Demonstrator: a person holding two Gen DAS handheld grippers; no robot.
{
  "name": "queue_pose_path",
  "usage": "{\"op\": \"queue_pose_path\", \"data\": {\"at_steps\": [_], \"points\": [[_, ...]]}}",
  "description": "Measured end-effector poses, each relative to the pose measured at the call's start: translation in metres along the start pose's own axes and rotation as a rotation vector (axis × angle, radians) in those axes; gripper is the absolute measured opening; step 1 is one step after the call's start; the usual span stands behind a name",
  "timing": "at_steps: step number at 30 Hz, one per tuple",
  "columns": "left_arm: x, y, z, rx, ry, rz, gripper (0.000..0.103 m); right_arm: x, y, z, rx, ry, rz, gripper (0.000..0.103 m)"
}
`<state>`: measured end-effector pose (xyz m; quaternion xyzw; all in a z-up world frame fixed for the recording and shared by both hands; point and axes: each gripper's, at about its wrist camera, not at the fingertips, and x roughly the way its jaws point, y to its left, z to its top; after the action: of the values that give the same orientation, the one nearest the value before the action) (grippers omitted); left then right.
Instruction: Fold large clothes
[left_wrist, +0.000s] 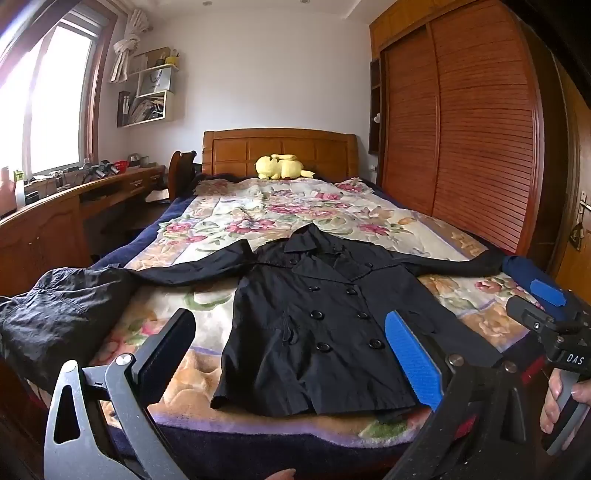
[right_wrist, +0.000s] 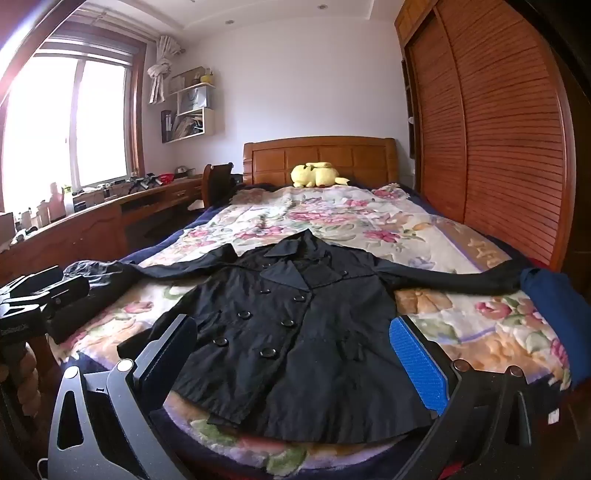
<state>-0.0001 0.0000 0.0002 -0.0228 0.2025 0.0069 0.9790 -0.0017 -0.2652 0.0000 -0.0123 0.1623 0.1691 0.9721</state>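
Spread flat near the foot edge of the bed (left_wrist: 424, 218): a black double-breasted coat (left_wrist: 317, 332), front up, collar toward the headboard (left_wrist: 280, 149), sleeves stretched toward both side edges. Underneath, a floral blanket (left_wrist: 258, 214). Along the right side, a slatted wooden wardrobe (left_wrist: 472, 140). At the headboard, a yellow plush toy (left_wrist: 280, 167). Left gripper (left_wrist: 291, 354) and right gripper (right_wrist: 295, 358) above the hem, jaws spread, holding nothing. Readable on the right gripper: "DAS".

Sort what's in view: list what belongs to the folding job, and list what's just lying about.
For the job: black coat, left gripper, right gripper.

Lying about: yellow plush toy, floral blanket, dark garment at bed's left edge, blue cloth, cluttered desk.
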Motion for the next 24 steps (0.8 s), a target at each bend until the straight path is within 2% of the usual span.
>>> {"op": "queue_pose_path", "data": {"at_steps": [13,15,24], "points": [[-0.0103,0.0039,-0.0006,0.005,-0.011,0.008,0.103,-0.0037,-0.0015,0.0025,0.001,-0.004,0.009,0.103],[-0.0009,0.0059,-0.0022,-0.015,-0.009,-0.002,0.103,-0.0046,-0.0011,0.0022,0.001,-0.008,0.008,0.103],[-0.0033,0.0067,-0.0005,-0.011,-0.011,0.001,0.103,-0.0030,-0.0002,0.0006,0.000,-0.012,0.008,0.103]]}}
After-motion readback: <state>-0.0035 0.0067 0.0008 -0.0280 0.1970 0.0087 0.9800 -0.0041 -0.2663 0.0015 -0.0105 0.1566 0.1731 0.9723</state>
